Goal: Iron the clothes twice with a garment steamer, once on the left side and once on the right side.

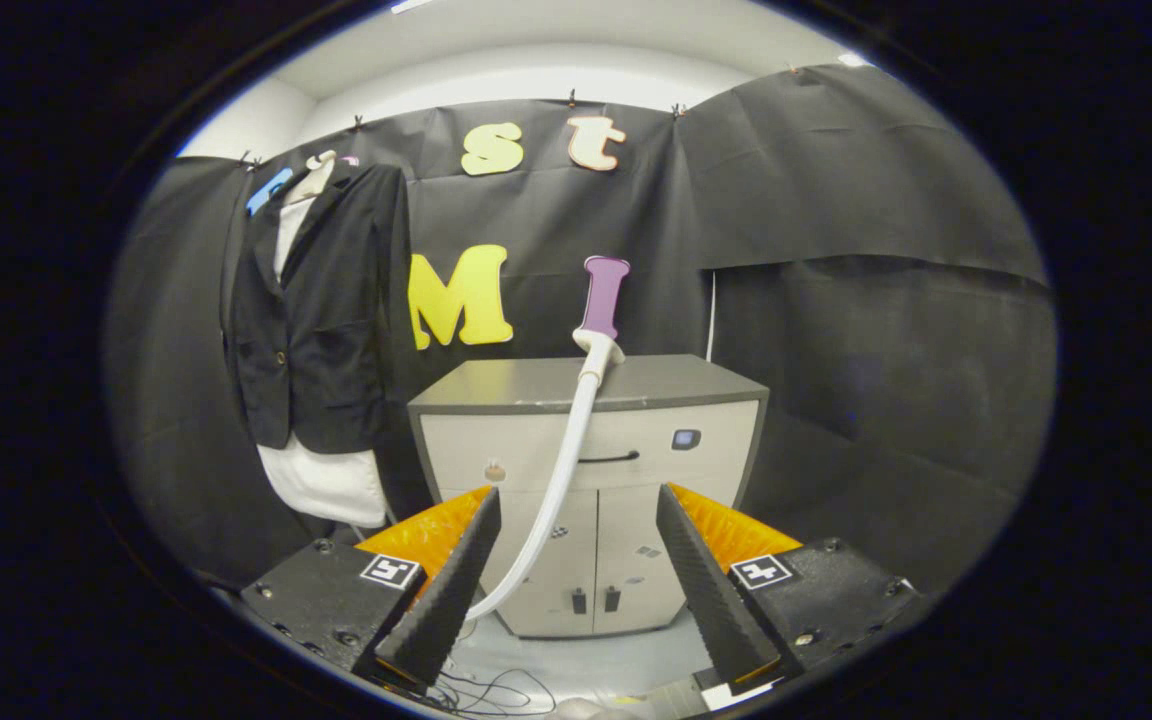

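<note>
The garment steamer's white head rests on the top of a grey cabinet, beyond my fingers. Its white hose runs down the cabinet's front and curves toward the floor behind my left finger. A black jacket over a white shirt hangs on the booth wall, left of the cabinet and well beyond my left finger. My gripper is open, its two dark ribbed fingers spread wide with nothing between them, some way short of the cabinet.
The cabinet has a drawer with a dark handle and two lower doors. Thin dark cables lie on the light floor just below my fingers. Black cloth walls close the booth on the left, back and right.
</note>
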`<state>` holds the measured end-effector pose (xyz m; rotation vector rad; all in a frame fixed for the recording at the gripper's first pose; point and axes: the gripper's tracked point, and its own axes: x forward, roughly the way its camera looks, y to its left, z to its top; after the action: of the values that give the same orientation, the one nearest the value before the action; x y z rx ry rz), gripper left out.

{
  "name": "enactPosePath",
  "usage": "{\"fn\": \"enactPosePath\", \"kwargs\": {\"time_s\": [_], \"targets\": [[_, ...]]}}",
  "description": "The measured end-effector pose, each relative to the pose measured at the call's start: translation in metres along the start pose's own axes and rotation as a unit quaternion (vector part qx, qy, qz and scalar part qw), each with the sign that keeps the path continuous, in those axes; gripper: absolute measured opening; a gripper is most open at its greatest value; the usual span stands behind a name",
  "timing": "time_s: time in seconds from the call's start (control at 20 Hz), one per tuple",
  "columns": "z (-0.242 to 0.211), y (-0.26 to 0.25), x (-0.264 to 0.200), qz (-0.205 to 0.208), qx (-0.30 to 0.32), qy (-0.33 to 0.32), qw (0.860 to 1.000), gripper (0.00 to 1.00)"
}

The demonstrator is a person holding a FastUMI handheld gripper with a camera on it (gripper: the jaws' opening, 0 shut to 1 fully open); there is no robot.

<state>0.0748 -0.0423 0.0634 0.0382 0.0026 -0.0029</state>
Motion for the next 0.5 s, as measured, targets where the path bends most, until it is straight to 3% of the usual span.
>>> {"fn": "enactPosePath", "kwargs": {"time_s": [0.5], "targets": [[0.089,-0.036,0.182,0.035,0.006,0.013,0.999,0.98]]}}
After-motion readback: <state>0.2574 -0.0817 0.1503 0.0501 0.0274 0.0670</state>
